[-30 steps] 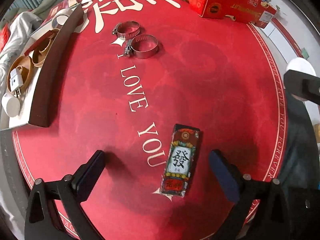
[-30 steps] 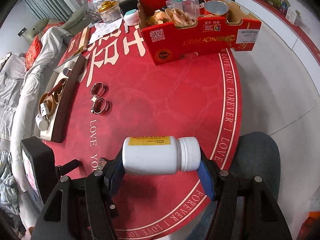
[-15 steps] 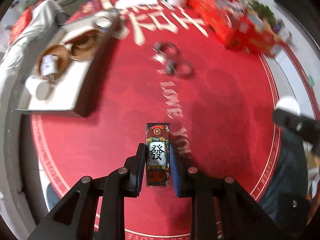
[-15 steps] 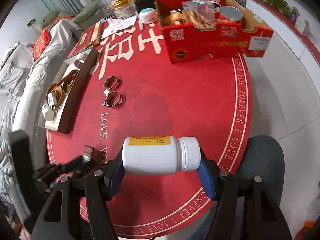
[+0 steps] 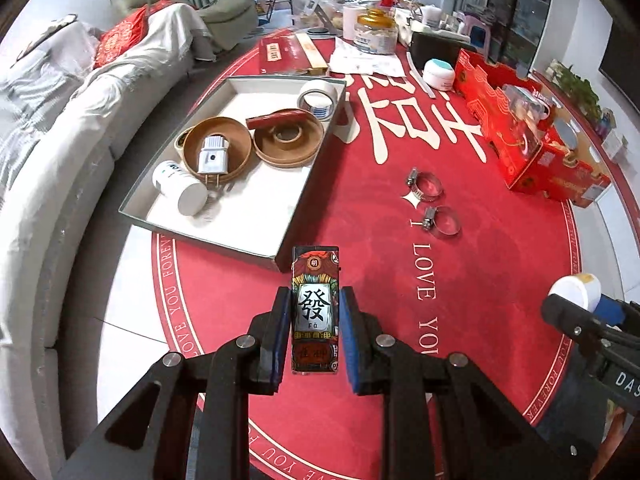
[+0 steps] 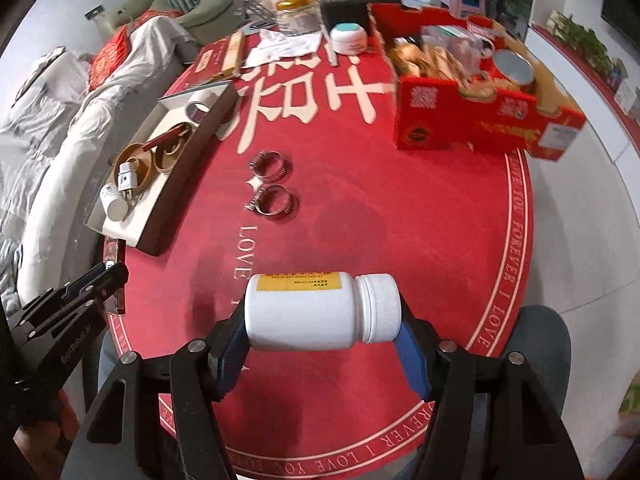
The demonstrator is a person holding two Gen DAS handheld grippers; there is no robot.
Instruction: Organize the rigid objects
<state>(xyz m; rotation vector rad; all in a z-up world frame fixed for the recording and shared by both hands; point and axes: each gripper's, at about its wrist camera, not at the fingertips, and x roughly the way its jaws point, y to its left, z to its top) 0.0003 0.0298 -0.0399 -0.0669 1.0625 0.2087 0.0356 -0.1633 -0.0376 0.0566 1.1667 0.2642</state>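
Observation:
My left gripper (image 5: 315, 316) is shut on a flat patterned lighter (image 5: 315, 308) printed with a Chinese character, and holds it above the red table mat near the corner of the white tray (image 5: 224, 236). My right gripper (image 6: 322, 320) is shut on a white pill bottle (image 6: 316, 312), held sideways with its cap to the right, above the mat's front. Two metal hose clamps (image 5: 425, 184) (image 5: 443, 221) lie on the mat; they also show in the right wrist view (image 6: 272, 166) (image 6: 276, 202). The tray holds a white bottle (image 5: 180, 188), a white plug (image 5: 214, 155), wooden rings and a tape roll (image 5: 318, 99).
A red cardboard box (image 6: 480, 120) full of items stands at the back right. A cream jar (image 5: 439, 74), papers, a glass jar (image 5: 375, 32) and a flat red box (image 5: 280, 54) sit at the far edge. A sofa (image 5: 60, 120) is to the left.
My left gripper closed on the lighter and lifted it off the mat, swinging left toward the tray. The right gripper kept hold of the bottle and shifted slightly.

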